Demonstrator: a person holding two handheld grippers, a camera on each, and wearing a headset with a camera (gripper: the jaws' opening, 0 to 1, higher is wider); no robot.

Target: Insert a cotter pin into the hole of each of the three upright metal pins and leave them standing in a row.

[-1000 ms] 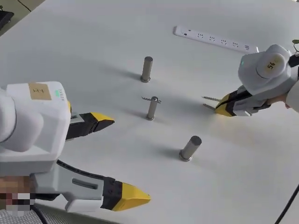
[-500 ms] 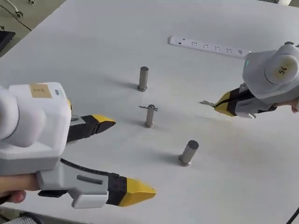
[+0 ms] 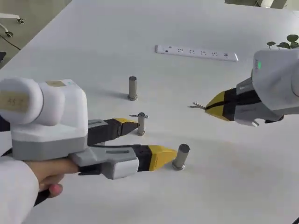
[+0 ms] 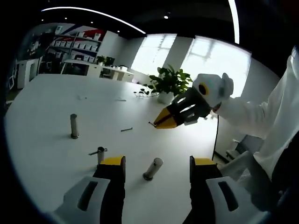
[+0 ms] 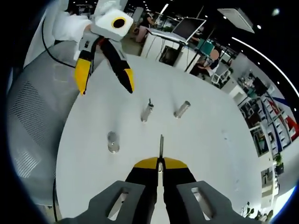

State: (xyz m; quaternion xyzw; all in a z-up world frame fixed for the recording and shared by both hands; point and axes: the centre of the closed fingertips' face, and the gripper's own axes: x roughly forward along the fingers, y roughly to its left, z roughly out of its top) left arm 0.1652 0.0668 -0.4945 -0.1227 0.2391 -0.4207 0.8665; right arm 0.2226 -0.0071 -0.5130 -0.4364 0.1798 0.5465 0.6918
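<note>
**A:** We start at the right gripper [image 3: 209,106]. What do we see at its tips?

**B:** Its jaws are pressed together on a cotter pin [image 3: 198,106]. In the right gripper view the pin sticks straight out ahead of the yellow tips, above the white table [image 3: 84,42].

**A:** And the left gripper [image 3: 155,137]?

**B:** We see its jaws spread wide, holding nothing. A hand [image 3: 46,171] carries it low over the table.

**A:** Where do the pins stand from there?

**B:** The near metal pin [image 3: 181,156] stands on its end just beside the tip of the nearer jaw. In the left gripper view it sits ahead, between the two jaws. We cannot tell whether the jaw touches it. The middle metal pin [image 3: 141,124] stands just past the other jaw tip, and a second cotter pin [image 3: 138,115] runs crosswise through its top. The far metal pin [image 3: 133,87] stands upright further along the same line.

**A:** How near is the right gripper to that row?

**B:** We see it off to the right of the row, well apart, with the held pin pointing toward the row.

**A:** And beyond?

**B:** A white power strip [image 3: 196,52] lies toward the far side of the table, and the leaves of a plant [image 3: 284,44] show at the right edge.
</note>
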